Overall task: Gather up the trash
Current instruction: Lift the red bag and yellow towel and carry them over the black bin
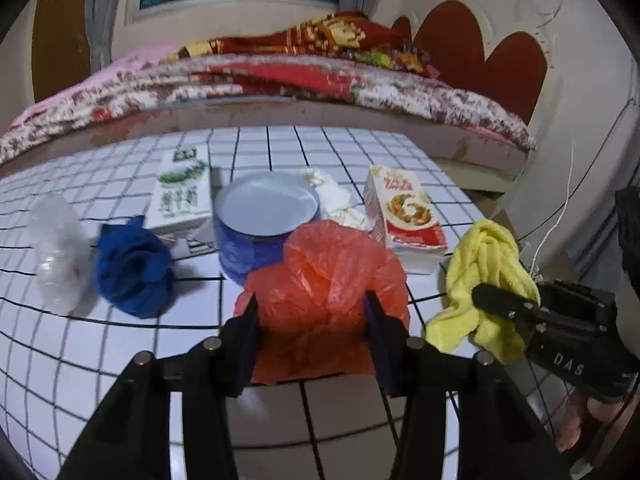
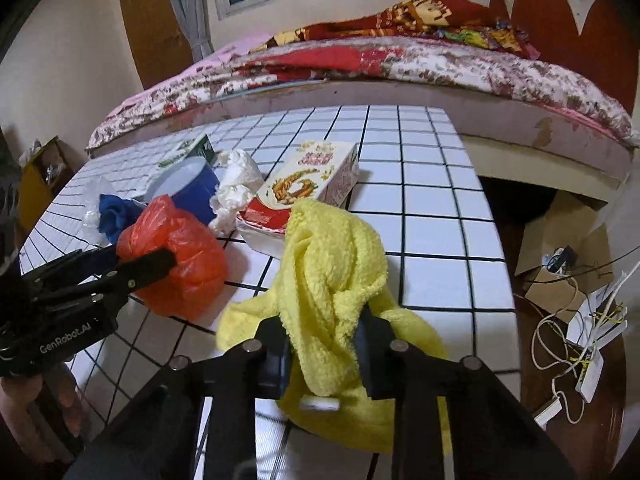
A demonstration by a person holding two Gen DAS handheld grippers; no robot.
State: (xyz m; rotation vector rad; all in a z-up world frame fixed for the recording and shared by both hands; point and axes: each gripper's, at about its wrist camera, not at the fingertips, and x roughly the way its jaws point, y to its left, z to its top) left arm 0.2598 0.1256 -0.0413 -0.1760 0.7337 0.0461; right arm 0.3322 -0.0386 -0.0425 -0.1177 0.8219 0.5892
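Left wrist: left tongs (image 1: pixel 312 320) pinch orange bag (image 1: pixel 320 280); right tongs (image 2: pixel 324 356) pinch yellow cloth (image 2: pixel 332 264).

orange bag (image 1: pixel 324 280); yellow cloth (image 2: pixel 332 272); white black-gridded table (image 2: pixel 440 216).

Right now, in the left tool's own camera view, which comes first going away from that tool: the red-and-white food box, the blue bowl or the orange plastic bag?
1. Orange plastic bag: between the fingers of the left tool, nearest.
2. Blue bowl: just behind the bag, slightly to its left.
3. Red-and-white food box: farther back, to the right.
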